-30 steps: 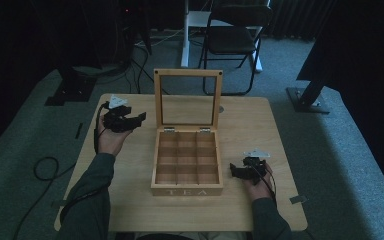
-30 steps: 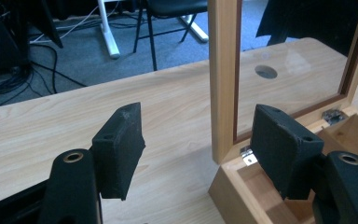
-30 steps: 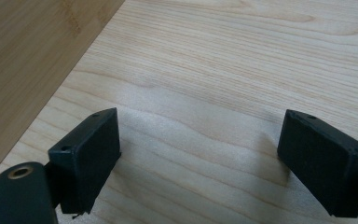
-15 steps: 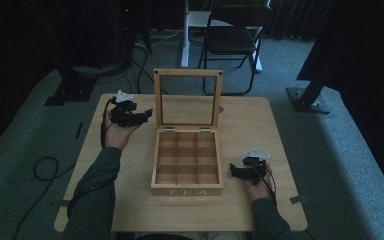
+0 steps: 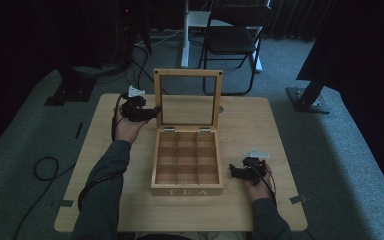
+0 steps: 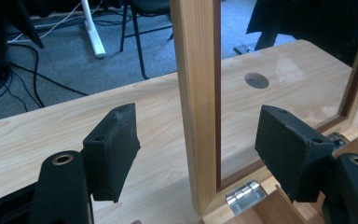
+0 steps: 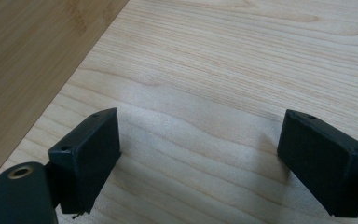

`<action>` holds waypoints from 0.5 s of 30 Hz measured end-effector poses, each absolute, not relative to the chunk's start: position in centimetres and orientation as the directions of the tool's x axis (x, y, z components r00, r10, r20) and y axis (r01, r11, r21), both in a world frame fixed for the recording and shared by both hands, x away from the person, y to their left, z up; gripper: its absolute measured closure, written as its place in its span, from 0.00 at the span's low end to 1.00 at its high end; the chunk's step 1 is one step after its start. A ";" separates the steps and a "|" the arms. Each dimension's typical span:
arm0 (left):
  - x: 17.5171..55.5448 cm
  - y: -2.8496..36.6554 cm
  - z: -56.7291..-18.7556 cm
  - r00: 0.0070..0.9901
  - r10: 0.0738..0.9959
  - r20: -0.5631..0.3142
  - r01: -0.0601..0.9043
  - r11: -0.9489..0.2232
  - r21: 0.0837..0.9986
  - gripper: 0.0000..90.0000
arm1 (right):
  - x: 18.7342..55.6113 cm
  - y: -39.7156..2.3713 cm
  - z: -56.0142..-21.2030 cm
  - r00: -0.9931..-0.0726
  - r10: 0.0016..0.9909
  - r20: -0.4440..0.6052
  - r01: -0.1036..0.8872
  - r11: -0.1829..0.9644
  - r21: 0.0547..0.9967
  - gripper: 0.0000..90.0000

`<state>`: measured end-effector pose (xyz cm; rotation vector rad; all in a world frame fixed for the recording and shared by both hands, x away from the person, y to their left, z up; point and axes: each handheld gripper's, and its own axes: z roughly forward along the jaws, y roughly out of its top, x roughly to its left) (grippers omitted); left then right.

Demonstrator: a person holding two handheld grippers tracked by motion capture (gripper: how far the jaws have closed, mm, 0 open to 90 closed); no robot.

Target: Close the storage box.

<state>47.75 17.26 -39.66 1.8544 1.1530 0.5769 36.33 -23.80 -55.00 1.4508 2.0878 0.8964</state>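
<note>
Table (image 5: 105,150): one, pale wood; near edge cut off at the bottom of the high view. One round hole (image 6: 256,80) in the top, seen through the lid's pane.
Tea box (image 5: 187,187): one, wooden, mid-table, "TEA" on its front wall, lettering faint in the dim light. Compartments look like nine, three by three; contents too dark to make out.
Lid (image 5: 188,74): stands upright on two metal hinges (image 6: 244,195); its top is cut off in the left gripper view.
Chair (image 5: 232,40): one, behind the table, half lost in shadow.
Left gripper (image 5: 150,111): at the lid's left edge; jaws have just been opening, now wide apart. The lid's left frame post (image 6: 196,107) stands between the pads (image 6: 114,149), untouched by either.
Right gripper (image 5: 234,171): rests on the table just right of the box; jaws spread wide, bare tabletop between them, holding nothing.
</note>
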 end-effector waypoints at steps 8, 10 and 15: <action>49.0 15.9 -39.5 0.472 0.880 -0.051 0.474 -0.204 0.856 0.35 | 36.3 -23.8 -55.0 -0.352 0.936 0.006 0.650 0.240 0.721 0.14; 49.2 15.6 -39.5 0.471 0.881 -0.040 0.473 -0.214 0.855 0.35 | 36.3 -23.8 -55.0 -0.352 0.936 0.006 0.650 0.240 0.721 0.14; 49.8 15.3 -39.8 0.468 0.882 -0.057 0.491 -0.206 0.846 0.37 | 36.3 -23.8 -55.0 -0.353 0.936 0.005 0.648 0.240 0.723 0.14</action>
